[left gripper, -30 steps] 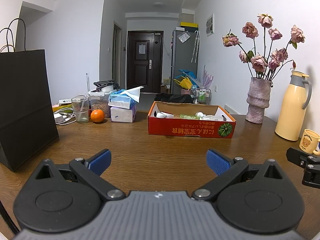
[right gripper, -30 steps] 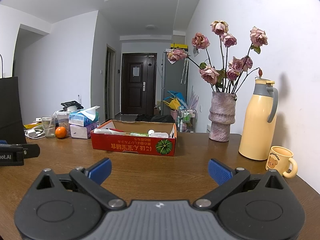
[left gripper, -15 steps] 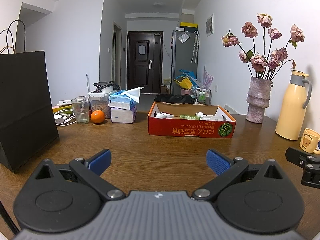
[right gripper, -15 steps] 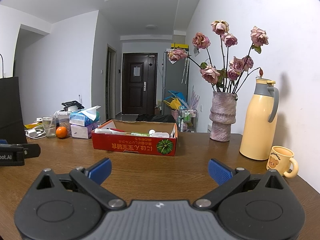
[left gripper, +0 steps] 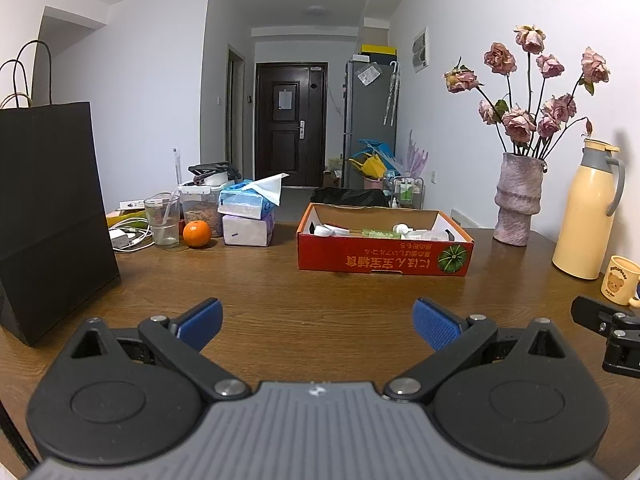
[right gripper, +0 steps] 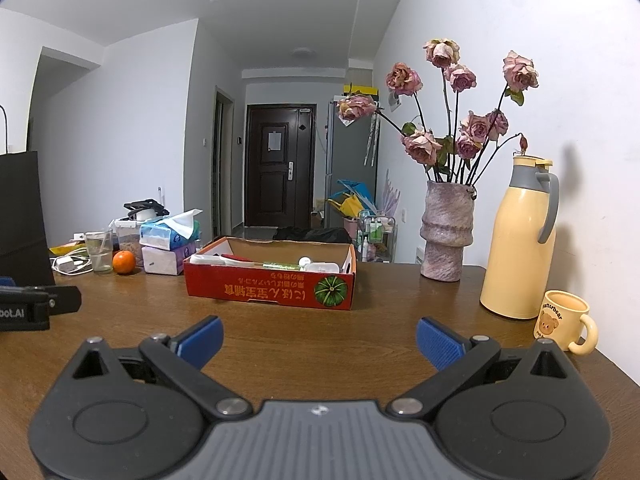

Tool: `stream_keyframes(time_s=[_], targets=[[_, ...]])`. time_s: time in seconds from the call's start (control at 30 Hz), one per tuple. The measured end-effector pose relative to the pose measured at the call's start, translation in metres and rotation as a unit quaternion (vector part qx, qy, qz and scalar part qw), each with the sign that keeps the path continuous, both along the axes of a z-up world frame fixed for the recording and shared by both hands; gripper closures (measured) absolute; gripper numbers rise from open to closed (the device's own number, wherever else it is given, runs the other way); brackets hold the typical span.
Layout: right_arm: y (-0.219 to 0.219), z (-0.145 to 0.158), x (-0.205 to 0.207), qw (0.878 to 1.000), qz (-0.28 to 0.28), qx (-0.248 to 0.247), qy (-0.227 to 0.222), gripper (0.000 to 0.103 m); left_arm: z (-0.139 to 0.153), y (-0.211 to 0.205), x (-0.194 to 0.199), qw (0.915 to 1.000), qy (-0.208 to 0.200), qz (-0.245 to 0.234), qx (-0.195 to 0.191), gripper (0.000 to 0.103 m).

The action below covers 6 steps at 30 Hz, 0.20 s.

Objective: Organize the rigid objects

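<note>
A red cardboard box [left gripper: 384, 258] with several small items inside sits on the wooden table [left gripper: 320, 300]; it also shows in the right wrist view [right gripper: 272, 290]. My left gripper [left gripper: 318, 324] is open and empty, low over the table short of the box. My right gripper [right gripper: 320, 338] is open and empty, also short of the box. A yellow bear mug [right gripper: 562, 320] stands right of it, beside a yellow thermos [right gripper: 518, 240]. The other gripper shows at each view's edge.
A black paper bag [left gripper: 48, 216] stands at the left. A glass [left gripper: 162, 220], an orange [left gripper: 197, 234], tissue packs [left gripper: 248, 216] and cables lie at the back left. A vase of dried roses [left gripper: 518, 200] stands by the right wall.
Both views have shifted only slightly; the right gripper has edged a little. Nothing on the table has moved and both grippers stay open.
</note>
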State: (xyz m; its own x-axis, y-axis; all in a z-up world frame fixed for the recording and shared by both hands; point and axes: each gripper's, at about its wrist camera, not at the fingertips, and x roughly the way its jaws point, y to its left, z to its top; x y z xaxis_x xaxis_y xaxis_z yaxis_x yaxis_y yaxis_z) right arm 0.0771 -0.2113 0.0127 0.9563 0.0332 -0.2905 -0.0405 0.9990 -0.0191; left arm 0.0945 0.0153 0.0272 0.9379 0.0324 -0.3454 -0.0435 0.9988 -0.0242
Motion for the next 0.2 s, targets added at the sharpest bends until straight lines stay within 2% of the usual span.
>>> stream_keyframes(time_s=[0.2], targets=[[0.0010, -0.0027, 0.0010, 1.000, 0.000, 0.001, 0.004, 0.000, -0.0023, 0.0002, 0.0033, 1.0000, 0.005, 0.003, -0.001, 0.000]])
